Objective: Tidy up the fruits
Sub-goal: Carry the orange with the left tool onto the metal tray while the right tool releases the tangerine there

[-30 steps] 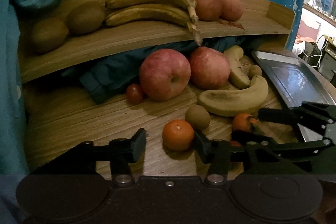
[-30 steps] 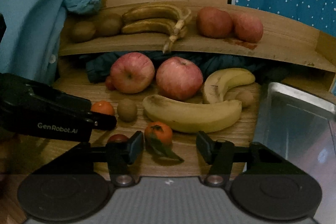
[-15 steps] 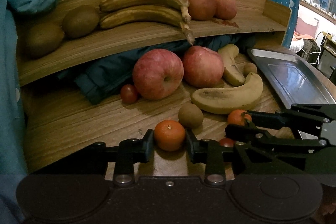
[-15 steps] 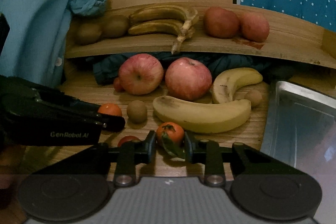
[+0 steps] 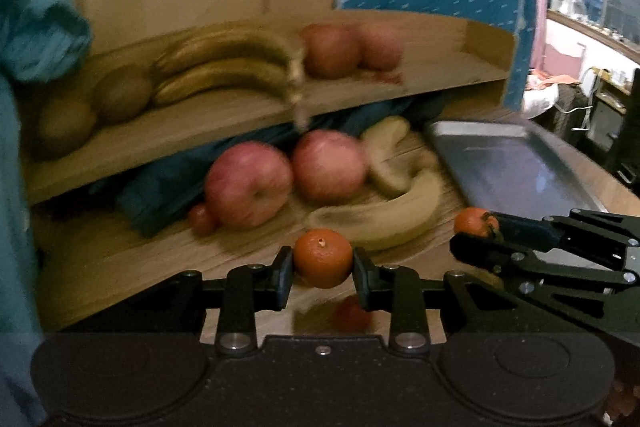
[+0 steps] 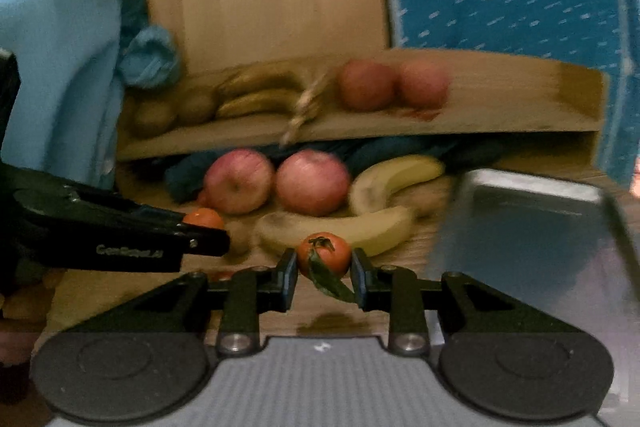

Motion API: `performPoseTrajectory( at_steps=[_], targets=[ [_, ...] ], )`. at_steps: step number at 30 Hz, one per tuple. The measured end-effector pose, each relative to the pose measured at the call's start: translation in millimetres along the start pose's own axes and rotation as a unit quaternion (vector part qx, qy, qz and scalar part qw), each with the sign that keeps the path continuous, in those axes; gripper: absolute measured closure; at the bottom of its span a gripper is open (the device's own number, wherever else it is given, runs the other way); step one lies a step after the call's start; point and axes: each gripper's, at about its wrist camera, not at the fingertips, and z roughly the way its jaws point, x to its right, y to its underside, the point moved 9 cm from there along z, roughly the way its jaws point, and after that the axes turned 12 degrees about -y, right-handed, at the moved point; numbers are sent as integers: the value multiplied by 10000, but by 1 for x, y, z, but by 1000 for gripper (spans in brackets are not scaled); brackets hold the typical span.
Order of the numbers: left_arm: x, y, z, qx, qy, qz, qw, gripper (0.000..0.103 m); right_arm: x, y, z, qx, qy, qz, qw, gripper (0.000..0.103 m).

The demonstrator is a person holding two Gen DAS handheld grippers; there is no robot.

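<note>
Two grippers, two catches! Left gripper point(image 5: 323, 269) is clamped on a plain tangerine point(image 5: 323, 258), held clear above the wooden worktop point(image 5: 120, 267) near its front edge. Right gripper point(image 6: 324, 273) pinches a leafy tangerine point(image 6: 325, 254), its green leaf drooping between the fingers. Just beyond, a long banana point(image 6: 340, 227) lies across the worktop, a second banana point(image 6: 392, 175) curling behind it. Two red apples point(image 6: 276, 181) sit side by side further back, dark cloth behind them. Off toward the right edge, a metal tray point(image 6: 520, 227). Furthest back, the raised shelf point(image 6: 500, 115) carries kiwis, bananas and two more apples, all blurred.
</note>
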Motion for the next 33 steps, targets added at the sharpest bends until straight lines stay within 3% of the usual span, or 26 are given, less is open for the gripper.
performPoseTrajectory(
  at_steps=[6,16,33],
  targets=[
    [50,-15,-7,272,571,225,9977,70,43,-1,-37,337,610,131,9975,71],
    [132,-14,2,259,1241,698,9895,70,99,23,-71,289,1386,309,9894,71],
    [168,-4,22,11,1375,1002,9854,70,114,47,-82,104,1660,478,9849,70]
  ],
)
